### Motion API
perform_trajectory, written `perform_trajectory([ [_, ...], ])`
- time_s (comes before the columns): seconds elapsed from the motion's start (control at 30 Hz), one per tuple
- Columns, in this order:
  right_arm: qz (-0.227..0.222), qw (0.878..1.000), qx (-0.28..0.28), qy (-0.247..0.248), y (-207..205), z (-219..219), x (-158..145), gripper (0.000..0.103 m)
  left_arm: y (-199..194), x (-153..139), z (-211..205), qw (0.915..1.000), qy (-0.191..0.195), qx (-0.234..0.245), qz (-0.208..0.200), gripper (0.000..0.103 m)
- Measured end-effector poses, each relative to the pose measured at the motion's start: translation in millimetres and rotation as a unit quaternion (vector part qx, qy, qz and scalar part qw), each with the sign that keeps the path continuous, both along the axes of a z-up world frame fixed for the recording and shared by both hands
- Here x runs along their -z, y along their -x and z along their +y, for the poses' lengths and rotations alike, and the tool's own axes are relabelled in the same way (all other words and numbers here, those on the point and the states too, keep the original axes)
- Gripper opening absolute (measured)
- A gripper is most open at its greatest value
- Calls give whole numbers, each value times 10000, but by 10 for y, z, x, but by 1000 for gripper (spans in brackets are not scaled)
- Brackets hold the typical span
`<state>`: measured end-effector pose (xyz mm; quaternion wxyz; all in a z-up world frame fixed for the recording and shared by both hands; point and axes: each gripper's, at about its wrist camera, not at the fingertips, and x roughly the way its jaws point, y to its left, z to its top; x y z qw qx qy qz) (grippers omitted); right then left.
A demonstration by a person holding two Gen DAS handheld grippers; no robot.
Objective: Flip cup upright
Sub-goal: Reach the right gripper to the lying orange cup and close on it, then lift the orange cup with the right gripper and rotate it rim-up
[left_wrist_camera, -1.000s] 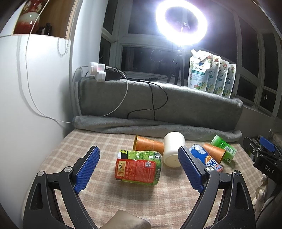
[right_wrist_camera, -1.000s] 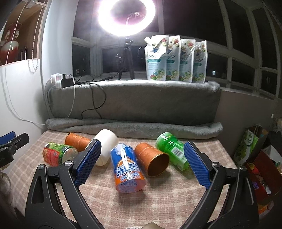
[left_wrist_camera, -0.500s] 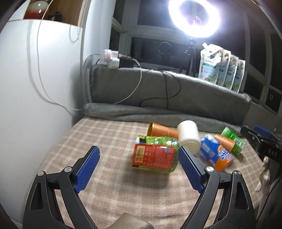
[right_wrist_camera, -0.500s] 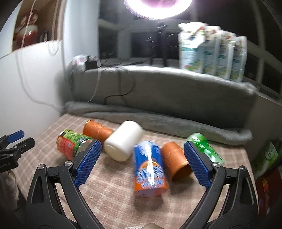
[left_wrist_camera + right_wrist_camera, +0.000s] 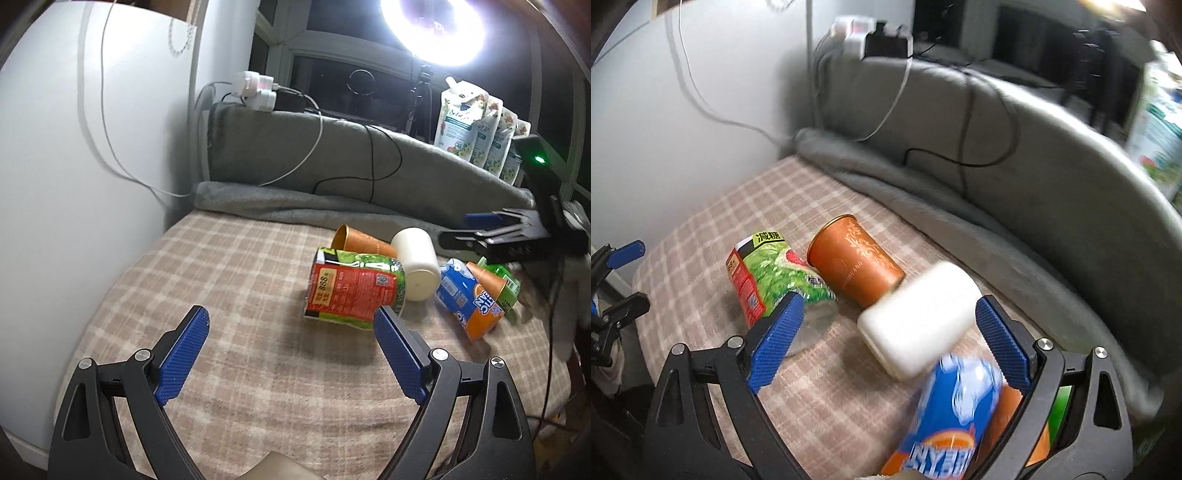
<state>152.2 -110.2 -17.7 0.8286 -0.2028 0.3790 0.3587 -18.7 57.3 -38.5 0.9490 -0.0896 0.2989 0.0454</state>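
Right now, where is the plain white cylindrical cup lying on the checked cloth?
The white cup lies on its side between the right gripper fingers, beside the orange patterned cup and blue-orange printed cup.

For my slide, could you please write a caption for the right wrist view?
Open right gripper approaches a white cup lying on its side among other toppled cups on a checked cloth.

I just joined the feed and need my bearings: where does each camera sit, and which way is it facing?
Left wrist: on the left gripper, open above the checked tablecloth, facing the fallen cups, the grey cushion and the ring light; the right gripper shows at right.
Right wrist: on the right gripper, open, close over the white cup; the left gripper shows at left.
Shared: white cup, red-and-green cup, orange cup.
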Motion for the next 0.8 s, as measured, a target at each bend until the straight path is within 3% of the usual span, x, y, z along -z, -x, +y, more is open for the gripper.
perform_trajectory([
  [0.37, 426, 9915, -834, 900, -378, 608, 344, 89, -19, 95, 124, 9996, 166, -134, 194, 90],
  [0.47, 554, 9889, -934, 1015, -464, 718, 438, 81, -22, 102, 151, 9995, 191, -164, 207, 90],
  [0.8, 839, 9836, -1118, 1139, -665, 938, 647, 81, -37, 87, 231, 9992, 238, -261, 165, 90],
])
